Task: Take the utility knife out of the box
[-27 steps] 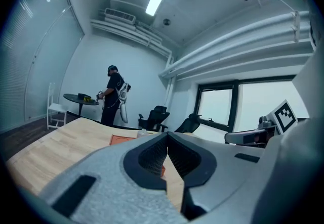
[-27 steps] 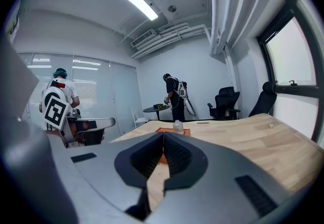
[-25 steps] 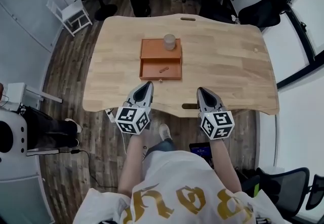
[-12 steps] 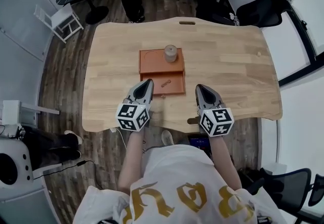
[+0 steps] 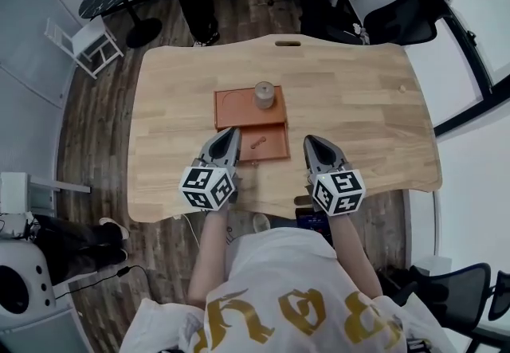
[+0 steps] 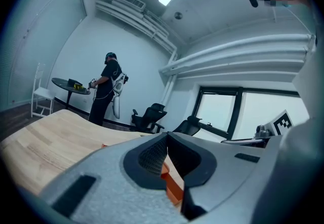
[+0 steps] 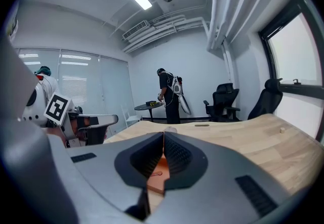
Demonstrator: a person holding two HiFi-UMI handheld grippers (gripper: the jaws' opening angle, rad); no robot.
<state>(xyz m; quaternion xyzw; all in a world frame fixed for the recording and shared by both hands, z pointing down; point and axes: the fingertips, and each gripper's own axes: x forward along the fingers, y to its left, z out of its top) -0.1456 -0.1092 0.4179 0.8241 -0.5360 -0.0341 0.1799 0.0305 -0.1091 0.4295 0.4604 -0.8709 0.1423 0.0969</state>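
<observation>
One wooden table (image 5: 358, 116) carries an orange box (image 5: 233, 108) at its centre. The box's near compartment is open, facing the person.

- **Left gripper** (image 5: 230, 133): its tip is over the near left corner of the box. Its jaws are pressed together with nothing between them.
- **Right gripper** (image 5: 310, 141): it is just off the near right corner of the box. Its jaws are likewise clenched and empty.
- **Grey cylinder** (image 5: 264, 95): it stands upright on the far, covered half of the box.
- **Utility knife** (image 5: 256, 142): it lies tilted on the floor of the open compartment. It is between the two gripper tips, nearer the left one, and touches neither.
</observation>
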